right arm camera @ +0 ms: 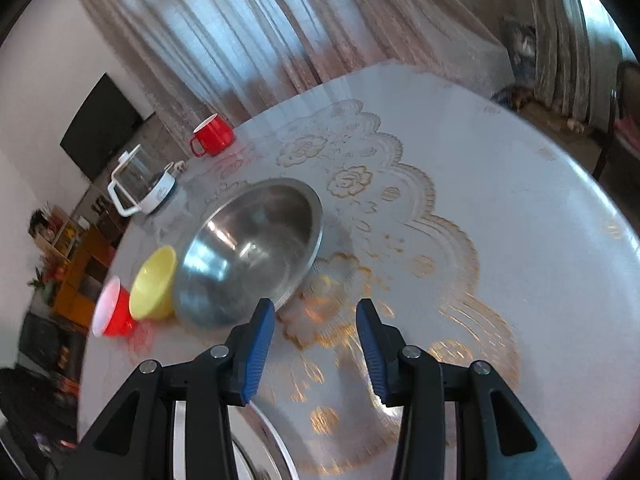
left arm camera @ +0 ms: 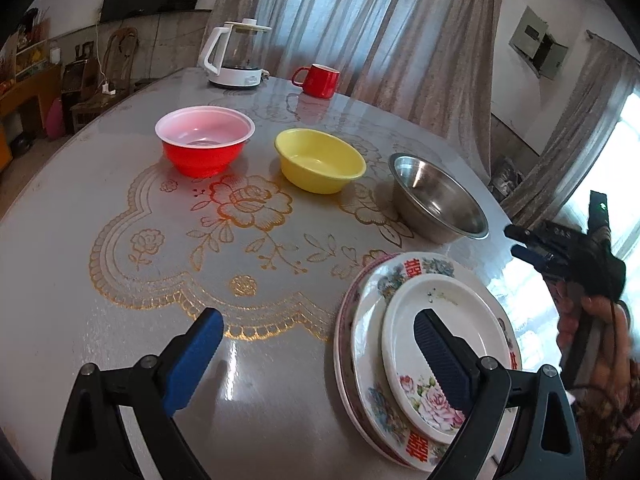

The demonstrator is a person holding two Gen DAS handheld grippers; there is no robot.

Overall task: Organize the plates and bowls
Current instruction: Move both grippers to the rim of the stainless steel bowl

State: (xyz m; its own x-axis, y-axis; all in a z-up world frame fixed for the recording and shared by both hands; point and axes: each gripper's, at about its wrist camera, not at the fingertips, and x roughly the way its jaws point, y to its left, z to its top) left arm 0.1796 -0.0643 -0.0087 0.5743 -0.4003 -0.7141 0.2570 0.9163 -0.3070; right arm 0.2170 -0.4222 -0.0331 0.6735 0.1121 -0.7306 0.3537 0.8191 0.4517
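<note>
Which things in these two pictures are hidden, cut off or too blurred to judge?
- Plate stack, left wrist view: the left gripper finger covers part; how many plates lie under it is unclear.
- Plate stack, right wrist view: only a rim shows behind the right gripper.
- Red bowl, right wrist view: blurred.

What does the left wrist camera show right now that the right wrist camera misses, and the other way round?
Only the left wrist view shows the full stack of plates, the open left gripper above it, and the hand holding the right gripper.

Only the right wrist view shows the right gripper end-on, open and empty over the tablecloth beside the steel bowl.

Both show the steel bowl, yellow bowl, red bowl, red mug and kettle.
</note>
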